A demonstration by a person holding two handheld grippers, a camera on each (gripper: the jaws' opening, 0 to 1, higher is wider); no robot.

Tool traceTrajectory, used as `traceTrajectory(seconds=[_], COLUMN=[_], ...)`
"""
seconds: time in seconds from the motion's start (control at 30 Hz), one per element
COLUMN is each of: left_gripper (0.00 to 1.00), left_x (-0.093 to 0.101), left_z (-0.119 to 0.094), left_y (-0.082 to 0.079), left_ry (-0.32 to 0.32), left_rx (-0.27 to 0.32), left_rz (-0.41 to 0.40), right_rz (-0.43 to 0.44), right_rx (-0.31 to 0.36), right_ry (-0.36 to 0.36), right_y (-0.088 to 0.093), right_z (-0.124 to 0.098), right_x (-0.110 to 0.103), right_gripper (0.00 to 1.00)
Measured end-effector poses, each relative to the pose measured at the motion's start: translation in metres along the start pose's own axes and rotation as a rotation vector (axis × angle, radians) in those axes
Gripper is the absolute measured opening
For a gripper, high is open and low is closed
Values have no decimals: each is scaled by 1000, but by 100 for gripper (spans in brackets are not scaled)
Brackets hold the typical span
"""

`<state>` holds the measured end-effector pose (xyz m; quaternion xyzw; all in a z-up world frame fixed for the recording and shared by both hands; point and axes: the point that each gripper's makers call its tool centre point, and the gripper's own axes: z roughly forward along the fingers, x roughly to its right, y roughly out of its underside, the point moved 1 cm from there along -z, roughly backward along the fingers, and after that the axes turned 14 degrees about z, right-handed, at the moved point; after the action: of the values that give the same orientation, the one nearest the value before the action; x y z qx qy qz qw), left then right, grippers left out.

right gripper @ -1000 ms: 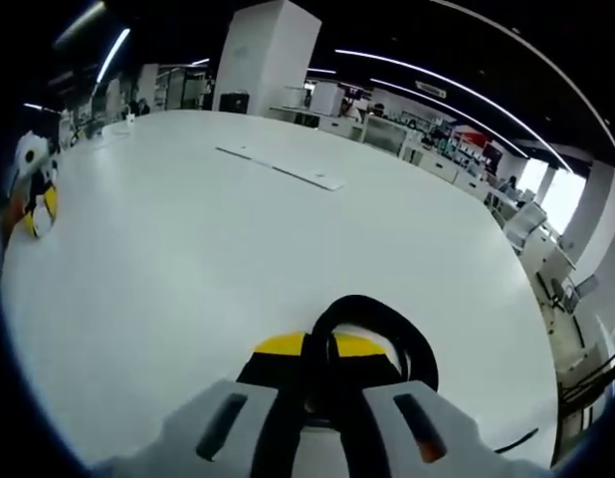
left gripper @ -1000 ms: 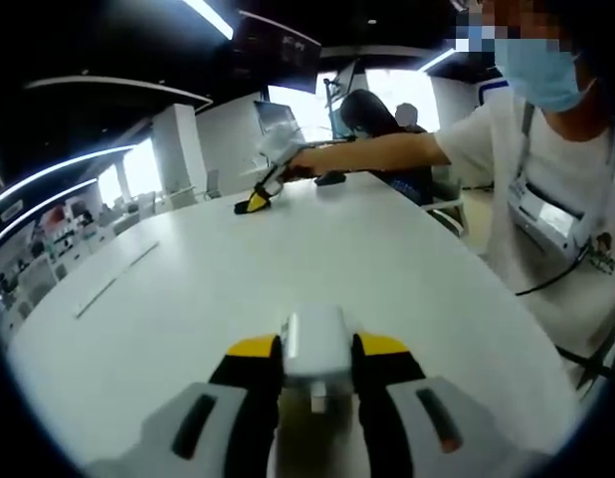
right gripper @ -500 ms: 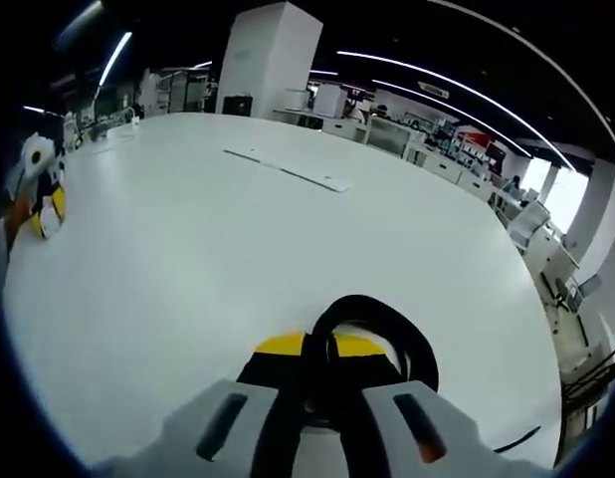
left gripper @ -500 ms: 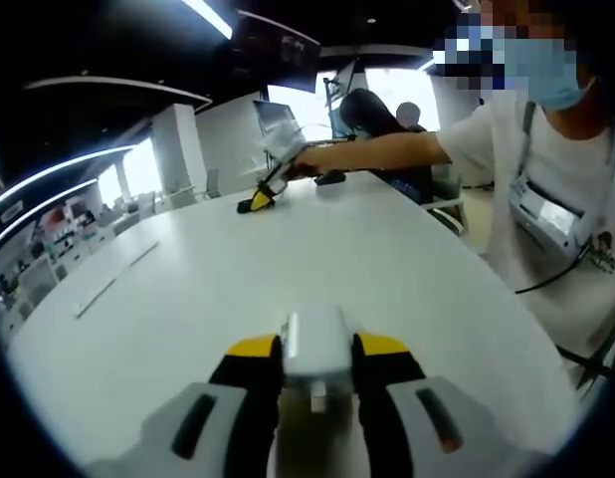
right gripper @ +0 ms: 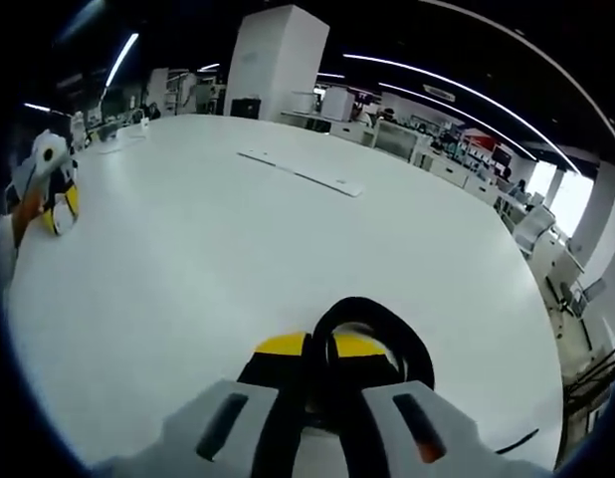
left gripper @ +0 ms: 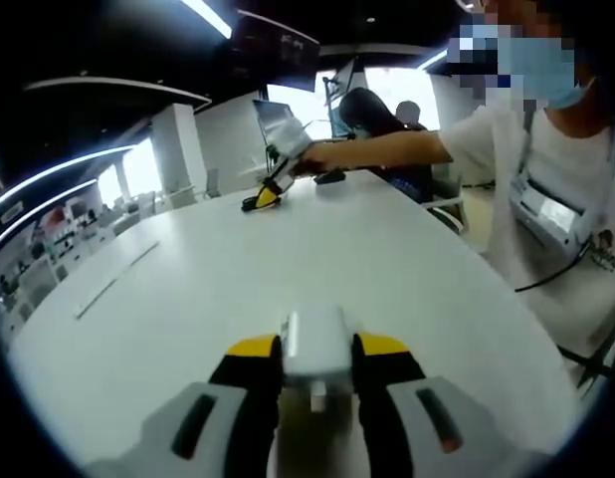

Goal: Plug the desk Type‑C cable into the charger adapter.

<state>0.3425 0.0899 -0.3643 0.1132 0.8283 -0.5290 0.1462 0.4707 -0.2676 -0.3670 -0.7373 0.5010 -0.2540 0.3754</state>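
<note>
- Your left gripper pinches the white charger adapter between its fingers; the block stands just past the yellow tips, low over the table.
- Your right gripper is clamped on the black Type-C cable, which loops up and over the fingers to the right. The plug end is not visible, so I cannot tell which way it faces.
- In the left gripper view your right gripper sits far ahead of the left fingers, well apart from the adapter; in the right gripper view the left gripper shows far off to the left.
- Risk, as I judge it: with the plug hidden behind the loop, you may bring it to the port crooked and jam or skid off the adapter face.
- A hard push against a lightly pinched adapter could twist it in the left fingers or knock it out.
- The loop's slack may snag on a finger as you close the gap.
- The table is wide, white and glossy, with a thin flat strip lying far ahead of the right fingers.
- Around it: an open office with ceiling strip lights, a white pillar and a seated person beyond the far edge.
</note>
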Motion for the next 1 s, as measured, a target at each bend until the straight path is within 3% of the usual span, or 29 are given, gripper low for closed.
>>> traceTrajectory(seconds=[0.43,1.0], left_gripper=[29,29], left_x=[-1,0], left_z=[0,0], left_y=[0,1], left_ry=[-2,-4], left_rx=[-6,-14], left_rz=[5,12], right_rz=[-35,-27], right_rx=[5,20], right_ry=[-45,-79], right_y=[2,10], right_z=[-10,-26], right_x=[-25,-40], right_gripper=[6,6])
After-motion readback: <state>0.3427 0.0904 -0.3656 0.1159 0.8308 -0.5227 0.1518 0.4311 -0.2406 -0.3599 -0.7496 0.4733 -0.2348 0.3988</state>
